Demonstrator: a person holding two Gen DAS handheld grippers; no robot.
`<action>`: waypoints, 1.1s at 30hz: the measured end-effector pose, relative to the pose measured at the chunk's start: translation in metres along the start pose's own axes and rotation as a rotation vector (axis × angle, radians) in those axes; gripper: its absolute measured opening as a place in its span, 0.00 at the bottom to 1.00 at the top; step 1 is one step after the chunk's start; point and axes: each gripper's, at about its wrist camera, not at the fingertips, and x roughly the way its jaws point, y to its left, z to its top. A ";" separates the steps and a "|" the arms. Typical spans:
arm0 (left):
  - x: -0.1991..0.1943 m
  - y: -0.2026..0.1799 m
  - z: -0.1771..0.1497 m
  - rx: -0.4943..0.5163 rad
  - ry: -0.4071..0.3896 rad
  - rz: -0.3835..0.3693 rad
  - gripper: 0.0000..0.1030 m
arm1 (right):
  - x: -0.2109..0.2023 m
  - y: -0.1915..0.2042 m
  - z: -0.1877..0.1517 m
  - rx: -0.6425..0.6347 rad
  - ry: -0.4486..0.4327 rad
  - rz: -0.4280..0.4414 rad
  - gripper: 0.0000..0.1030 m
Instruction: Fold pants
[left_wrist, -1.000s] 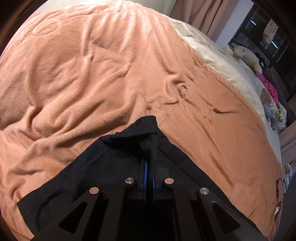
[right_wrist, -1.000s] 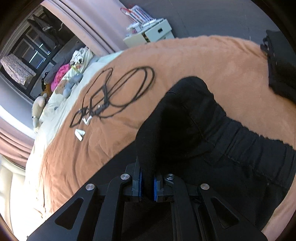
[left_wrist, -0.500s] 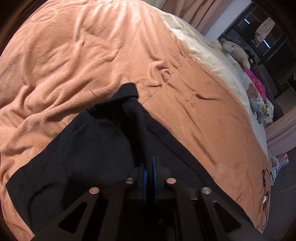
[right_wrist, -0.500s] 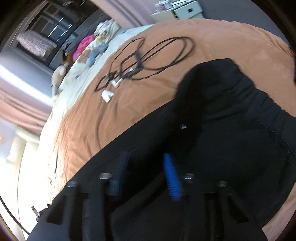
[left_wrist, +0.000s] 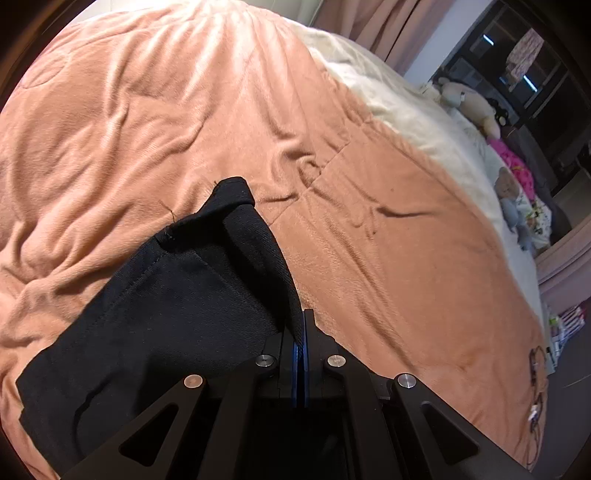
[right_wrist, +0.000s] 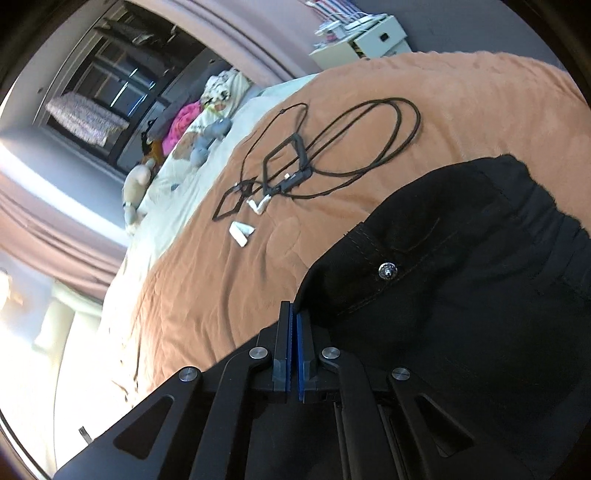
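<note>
Black pants (left_wrist: 155, 317) lie on an orange blanket (left_wrist: 184, 110). In the left wrist view the hem end of a leg is bunched and pulled up into my left gripper (left_wrist: 300, 325), which is shut on the fabric. In the right wrist view the waist end of the pants (right_wrist: 461, 266) shows an elastic band, a pocket and a metal rivet (right_wrist: 386, 268). My right gripper (right_wrist: 294, 314) is shut, its tips at the left edge of the pants; whether cloth is pinched between them does not show.
A coiled black cable (right_wrist: 332, 147) with white plugs (right_wrist: 242, 232) lies on the blanket beyond the pants. Stuffed toys (right_wrist: 199, 147) sit along the cream sheet at the bed's far side. A white nightstand (right_wrist: 365, 40) stands past the bed.
My right gripper was shut on the pants, opened half a second ago, and is shut again at the pants' left edge. My left gripper kept its grip on the leg end.
</note>
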 end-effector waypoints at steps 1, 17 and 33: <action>0.004 0.000 0.000 -0.001 0.002 0.009 0.01 | 0.010 0.002 0.000 0.013 -0.005 0.000 0.00; -0.039 -0.002 -0.007 0.090 -0.061 0.021 0.71 | -0.014 0.035 -0.013 -0.042 -0.130 0.013 0.74; -0.164 0.032 -0.066 0.211 -0.134 0.049 0.76 | -0.104 0.032 -0.057 -0.143 -0.071 0.127 0.74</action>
